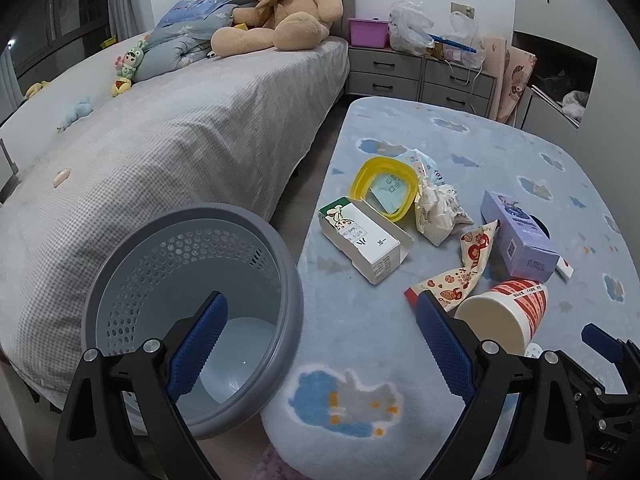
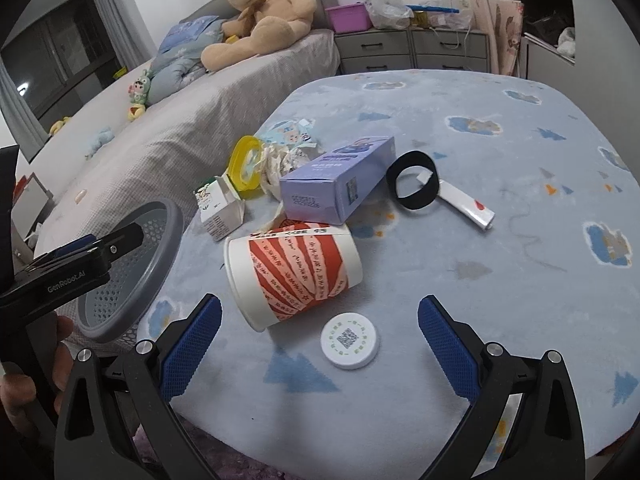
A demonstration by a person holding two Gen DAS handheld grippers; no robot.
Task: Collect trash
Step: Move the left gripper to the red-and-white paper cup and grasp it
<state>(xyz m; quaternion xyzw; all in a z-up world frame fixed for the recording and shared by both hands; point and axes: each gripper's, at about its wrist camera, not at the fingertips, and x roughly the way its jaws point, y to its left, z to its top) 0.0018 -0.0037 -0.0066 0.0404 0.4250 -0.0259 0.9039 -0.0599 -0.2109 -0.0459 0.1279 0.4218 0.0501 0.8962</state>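
The trash lies in a heap on the blue cloud-print worktop (image 2: 500, 280) beside the bed (image 1: 180, 140). A red and white paper cup (image 2: 294, 276) lies on its side, closest to the right gripper (image 2: 320, 344). Its fingers are spread wide and hold nothing, and the cup sits just ahead of them, so it looks like the first thing to grab. A small white round lid (image 2: 350, 341) lies flat just beside the cup.

Behind the cup are a purple box (image 2: 336, 184), a white carton (image 1: 360, 242), a yellow ring lid (image 1: 384, 188), crumpled paper (image 1: 436, 210) and a black band (image 2: 414, 180).

The grey basket (image 1: 192, 312) is at the worktop's left edge, tipped with its mouth toward the trash, likely so things drop in easily. It looks empty. The left gripper (image 1: 320, 344) is also wide open and holds nothing; one finger points into the basket.
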